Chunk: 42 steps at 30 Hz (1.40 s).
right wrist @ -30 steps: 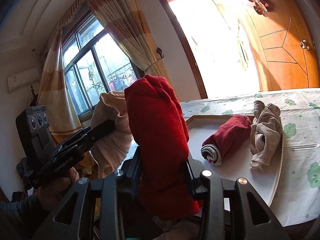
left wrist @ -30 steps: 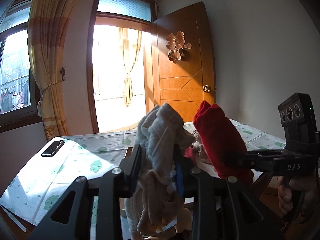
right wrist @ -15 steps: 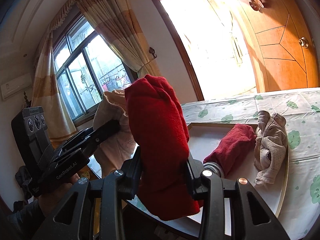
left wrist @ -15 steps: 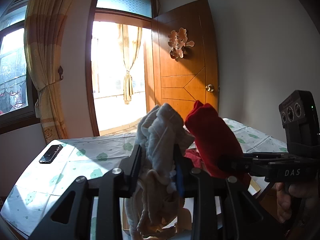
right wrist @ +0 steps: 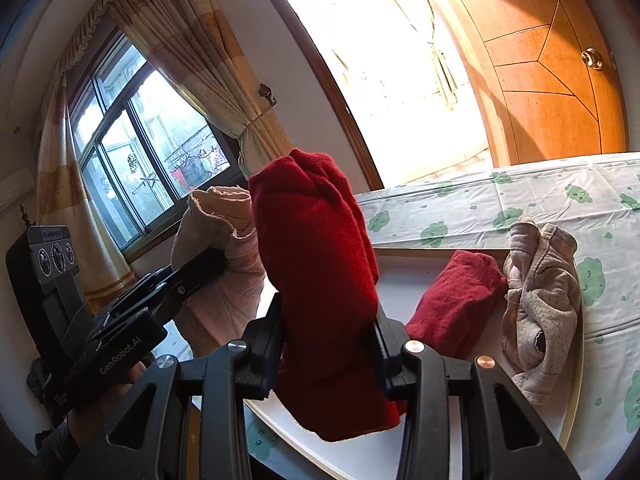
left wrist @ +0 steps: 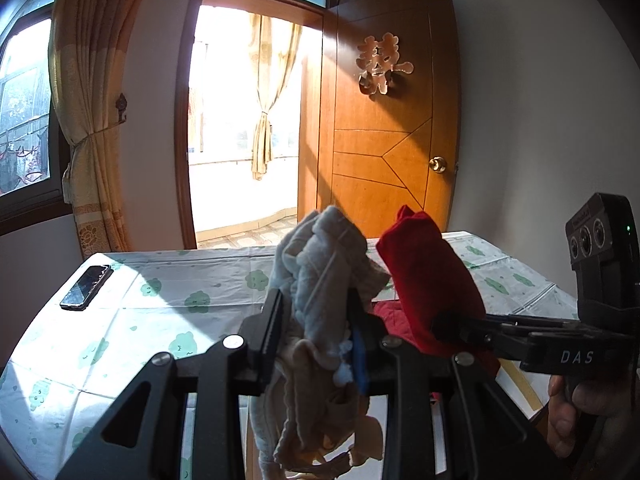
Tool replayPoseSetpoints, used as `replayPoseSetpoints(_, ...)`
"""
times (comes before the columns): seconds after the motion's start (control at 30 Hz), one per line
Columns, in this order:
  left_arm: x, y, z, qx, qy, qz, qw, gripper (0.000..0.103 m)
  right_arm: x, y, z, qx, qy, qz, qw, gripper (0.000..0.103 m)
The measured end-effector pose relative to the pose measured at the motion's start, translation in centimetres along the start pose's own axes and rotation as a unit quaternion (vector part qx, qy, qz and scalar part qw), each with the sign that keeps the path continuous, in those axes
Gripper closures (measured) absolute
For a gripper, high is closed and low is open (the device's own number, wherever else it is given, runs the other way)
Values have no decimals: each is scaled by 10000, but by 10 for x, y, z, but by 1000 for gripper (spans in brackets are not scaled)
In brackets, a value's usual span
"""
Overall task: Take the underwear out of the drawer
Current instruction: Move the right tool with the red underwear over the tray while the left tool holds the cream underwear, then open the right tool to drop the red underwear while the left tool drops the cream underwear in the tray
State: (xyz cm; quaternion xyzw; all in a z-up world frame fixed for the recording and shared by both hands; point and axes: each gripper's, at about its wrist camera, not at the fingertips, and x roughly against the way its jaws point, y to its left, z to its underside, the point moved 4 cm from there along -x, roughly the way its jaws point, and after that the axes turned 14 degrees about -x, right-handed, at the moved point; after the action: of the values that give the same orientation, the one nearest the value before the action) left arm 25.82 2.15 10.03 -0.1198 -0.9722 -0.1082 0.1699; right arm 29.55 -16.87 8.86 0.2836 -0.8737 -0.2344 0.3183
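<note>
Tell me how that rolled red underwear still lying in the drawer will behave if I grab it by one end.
The rolled red underwear is soft cloth, so it will probably sag and start unrolling rather than lift as a stiff bundle. The red piece in the right gripper already droops below the jaws, which suggests the same floppiness. It looks light and unlikely to slip.

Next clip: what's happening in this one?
A person holds a claw in each hand, both lifted above the table. The left claw is shut on a beige-grey pair of underwear; the right claw is shut on a red pair. Two more pairs, one red rolled and one beige, lie in the white tray-like drawer on the green-patterned tablecloth. A phone lies on the table's far left.
</note>
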Motion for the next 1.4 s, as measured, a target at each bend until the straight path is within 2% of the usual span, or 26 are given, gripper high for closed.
replayPoseSetpoints(0.3, -36, 9, 0, 157, 277, 91, 9995, 74, -27, -10, -17, -394, 156, 61, 9991, 62)
replayPoseSetpoints(0.53, -66, 16, 7, 291, 595, 58, 9978, 74, -59, -19, -23, -951, 408, 112, 9946, 61)
replayPoseSetpoints(1.17, -131, 24, 17, 414, 1398, -16, 9893, 74, -109, -46, -22, -1078, 711, 871, 9878, 61)
replayPoseSetpoints(1.27, -137, 24, 22, 392, 1535, -41, 9874, 69, -112, -47, -21, -1072, 732, 927, 9872, 61)
replayPoseSetpoints(1.3, -137, 24, 23, 416, 1551, -87, 9870, 61, -114, -47, -20, -1056, 772, 944, 9869, 60)
replayPoseSetpoints(1.4, -130, 27, 21, 467, 1418, -123, 9887, 59, -114, -43, -17, -915, 832, 953, 9877, 46)
